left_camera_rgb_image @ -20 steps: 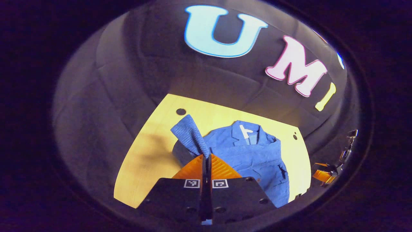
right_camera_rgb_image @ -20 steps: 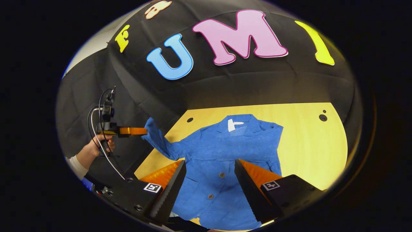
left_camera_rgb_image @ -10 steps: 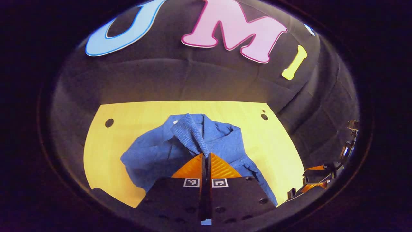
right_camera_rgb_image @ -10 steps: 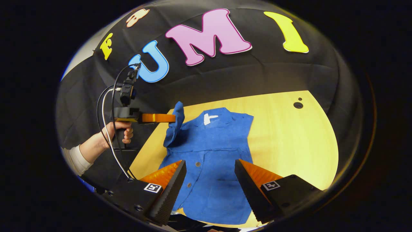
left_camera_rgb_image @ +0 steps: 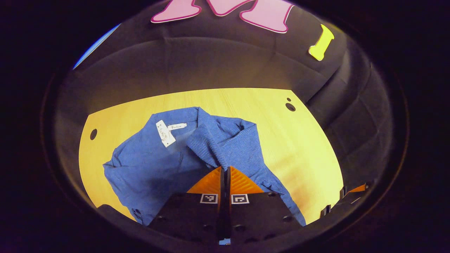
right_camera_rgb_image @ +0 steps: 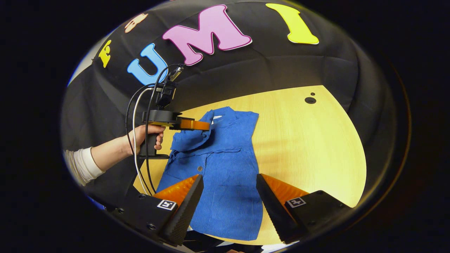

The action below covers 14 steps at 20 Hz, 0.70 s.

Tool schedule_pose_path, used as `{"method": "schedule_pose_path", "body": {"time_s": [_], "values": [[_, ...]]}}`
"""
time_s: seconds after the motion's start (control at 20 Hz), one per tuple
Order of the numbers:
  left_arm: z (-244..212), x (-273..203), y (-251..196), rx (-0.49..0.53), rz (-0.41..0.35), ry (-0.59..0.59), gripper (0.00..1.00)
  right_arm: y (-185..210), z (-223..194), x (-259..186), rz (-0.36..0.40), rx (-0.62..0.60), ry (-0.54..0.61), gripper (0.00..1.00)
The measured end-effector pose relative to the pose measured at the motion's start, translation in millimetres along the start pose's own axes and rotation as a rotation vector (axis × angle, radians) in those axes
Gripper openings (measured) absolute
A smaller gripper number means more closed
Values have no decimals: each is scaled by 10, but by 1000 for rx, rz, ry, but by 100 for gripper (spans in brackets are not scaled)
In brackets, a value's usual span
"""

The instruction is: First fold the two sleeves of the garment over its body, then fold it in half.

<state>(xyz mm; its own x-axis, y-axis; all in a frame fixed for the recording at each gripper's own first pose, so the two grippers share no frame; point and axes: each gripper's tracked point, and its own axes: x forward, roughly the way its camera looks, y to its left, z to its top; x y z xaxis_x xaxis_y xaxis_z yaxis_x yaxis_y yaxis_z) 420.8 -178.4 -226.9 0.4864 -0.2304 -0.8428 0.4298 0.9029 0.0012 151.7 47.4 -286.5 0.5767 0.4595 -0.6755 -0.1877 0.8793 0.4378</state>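
Garment (right_camera_rgb_image: pixel 225 175): a blue ribbed shirt lying spread on the pale wooden tabletop (right_camera_rgb_image: pixel 316 151), collar end toward the booth wall, hem toward the near edge, buttons running down its front. In the left gripper view the garment (left_camera_rgb_image: pixel 154 168) covers the near left part of the tabletop (left_camera_rgb_image: pixel 291 147), with white neck tags showing at the collar. Its sleeve (right_camera_rgb_image: pixel 191 135) is raised off the body and draped over the chest area, the cuff end pinched in the left gripper (right_camera_rgb_image: pixel 207 125), whose orange fingers are closed together on the cloth. In that gripper's own view the sleeve (left_camera_rgb_image: pixel 211 144) runs up from between the pressed-together fingertips of the left gripper (left_camera_rgb_image: pixel 225 168). A hand (right_camera_rgb_image: pixel 149 135) with a white cuff holds its black handle. The right gripper (right_camera_rgb_image: pixel 230 179) hangs above the garment's lower half, fingers spread wide, holding nothing. Two dark round holes (right_camera_rgb_image: pixel 310 100) mark the tabletop's far right corner.
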Motion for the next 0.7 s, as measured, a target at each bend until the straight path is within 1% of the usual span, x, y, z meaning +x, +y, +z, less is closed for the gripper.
{"method": "schedule_pose_path", "body": {"time_s": [0.2,0.25,0.3,0.35,0.45,0.5,0.55,0.6,0.65,0.7], "values": [[65,204,-191,19,-33,-12,0,-110,-33,-4,-8,12,5,97],[56,245,-250,0,-61,-13,4,-130,-43,-7,-11,12,7,97],[63,252,-336,-29,-106,-22,8,-151,-60,-25,-14,12,8,97],[66,289,-415,-66,-155,-35,8,-173,-70,-30,-18,13,8,97],[164,211,-556,-117,-233,-84,8,-220,-120,-30,-24,24,16,97],[210,130,-622,-124,-266,-112,11,-240,-145,-30,-27,31,19,97],[228,52,-657,-125,-276,-138,24,-246,-150,-23,-29,36,21,97],[247,-99,-621,-120,-275,-165,35,-250,-157,-28,-30,37,20,97],[234,-170,-653,-117,-282,-186,42,-247,-158,-17,-31,38,17,97],[138,-268,-594,-115,-257,-189,54,-248,-179,-19,-32,38,17,97]]}}
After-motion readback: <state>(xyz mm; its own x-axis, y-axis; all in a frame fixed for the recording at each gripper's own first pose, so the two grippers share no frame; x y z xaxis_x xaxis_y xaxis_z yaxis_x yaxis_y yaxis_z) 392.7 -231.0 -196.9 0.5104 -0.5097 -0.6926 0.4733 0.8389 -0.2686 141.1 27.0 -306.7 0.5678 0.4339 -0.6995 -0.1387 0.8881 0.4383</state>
